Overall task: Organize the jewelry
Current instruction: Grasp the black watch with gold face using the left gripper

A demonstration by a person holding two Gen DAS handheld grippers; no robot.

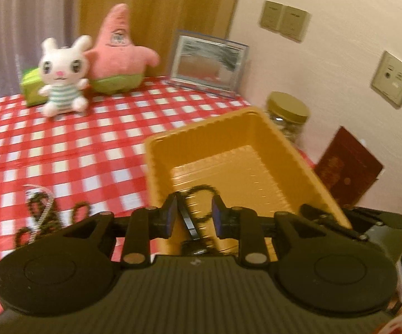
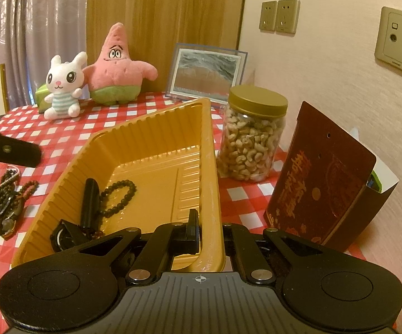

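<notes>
- A shallow orange ribbed plastic tray point(image 2: 156, 142) sits on the red-and-white checked tablecloth point(image 1: 61, 144); inside it lie a dark beaded bracelet point(image 2: 120, 194) and a black-strapped wristwatch point(image 2: 70, 231).
- The left gripper point(image 1: 194, 211) hangs above the tray's near end, its pads parted with a gap, touching neither the strap nor the beads seen between them.
- The right gripper point(image 2: 209, 233) is clamped on the tray's near right rim, one finger inside the wall, one outside.
- Left of the tray, a tangled heap of bead strands and another watch point(image 2: 3, 206) rests on the cloth.
- Just right of the tray stand a clear gold-lidded jar of cashews point(image 2: 252, 142) and a dark red printed paper bag point(image 2: 326, 183).
</notes>
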